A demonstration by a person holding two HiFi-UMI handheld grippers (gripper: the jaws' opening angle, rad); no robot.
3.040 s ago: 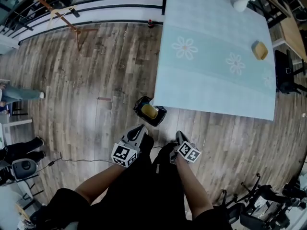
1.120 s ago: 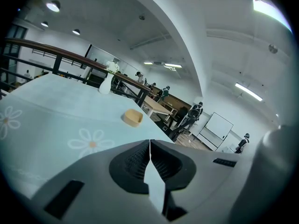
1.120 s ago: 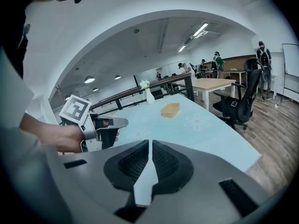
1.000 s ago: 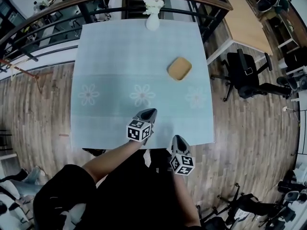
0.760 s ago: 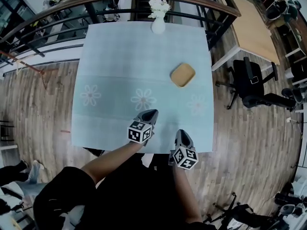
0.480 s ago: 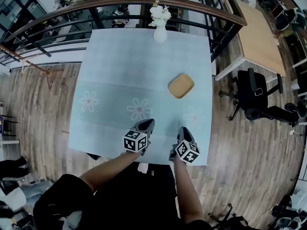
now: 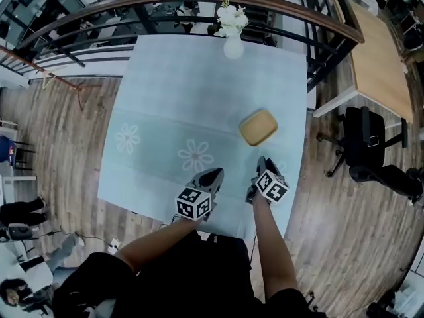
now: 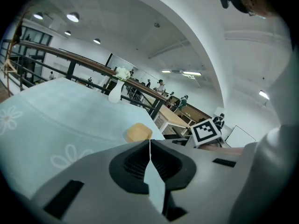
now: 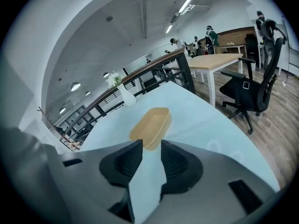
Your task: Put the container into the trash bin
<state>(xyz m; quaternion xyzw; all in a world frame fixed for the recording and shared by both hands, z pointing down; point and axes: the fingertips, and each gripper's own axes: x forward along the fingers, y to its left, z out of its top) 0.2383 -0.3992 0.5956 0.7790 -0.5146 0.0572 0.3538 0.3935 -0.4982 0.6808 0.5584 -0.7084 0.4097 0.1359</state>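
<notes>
A tan container [image 7: 258, 127] lies right of centre on the pale table [image 7: 165, 91]. Just below, the right gripper [image 7: 261, 164] points at it, jaws slightly parted and empty, seemingly lining up a grasp. The left gripper [image 7: 214, 173] is closed and empty.

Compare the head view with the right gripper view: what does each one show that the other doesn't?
Only the head view: the left gripper, the person's forearms and the floor left of the table. Only the right gripper view: the right gripper with its jaws apart and nothing between them, plus the ceiling lights. Both: the container lying on the table, the vase, the office chair and the wooden desk.
</notes>
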